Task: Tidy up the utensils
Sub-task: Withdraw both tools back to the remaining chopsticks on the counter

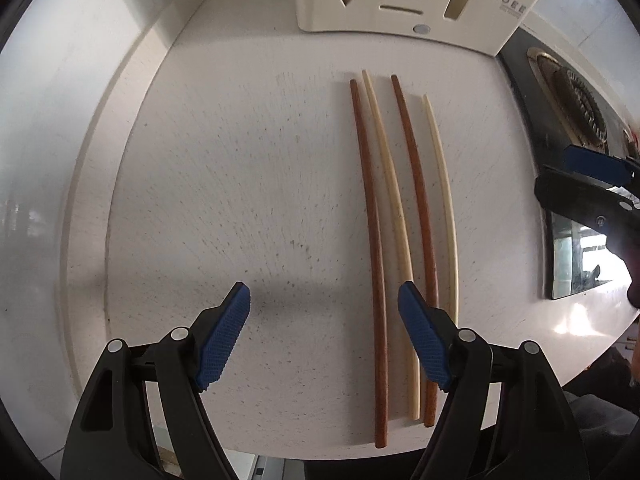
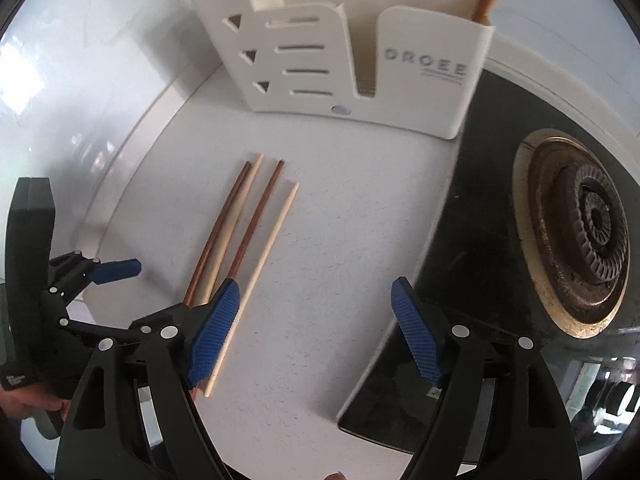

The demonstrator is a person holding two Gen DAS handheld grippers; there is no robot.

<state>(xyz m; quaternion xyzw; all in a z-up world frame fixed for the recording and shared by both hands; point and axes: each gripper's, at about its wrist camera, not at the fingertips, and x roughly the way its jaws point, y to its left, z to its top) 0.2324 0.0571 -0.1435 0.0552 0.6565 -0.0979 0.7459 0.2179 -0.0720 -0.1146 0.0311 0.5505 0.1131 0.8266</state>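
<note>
On my white counter, the cream utensil holder stands at twelve o'clock and the gas burner at three. Four chopsticks lie side by side, alternating brown and pale, centre-right. My left gripper and right gripper hang released, holding nothing.

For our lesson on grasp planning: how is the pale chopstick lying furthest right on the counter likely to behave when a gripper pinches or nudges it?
The pale chopstick looks thin and straight, so probably stiff and very light. Its rounded, tapering shaft lies flat on the smooth counter, so a nudge would likely roll or skid it. It lies close to the brown chopstick, so the open right gripper may disturb both.
</note>
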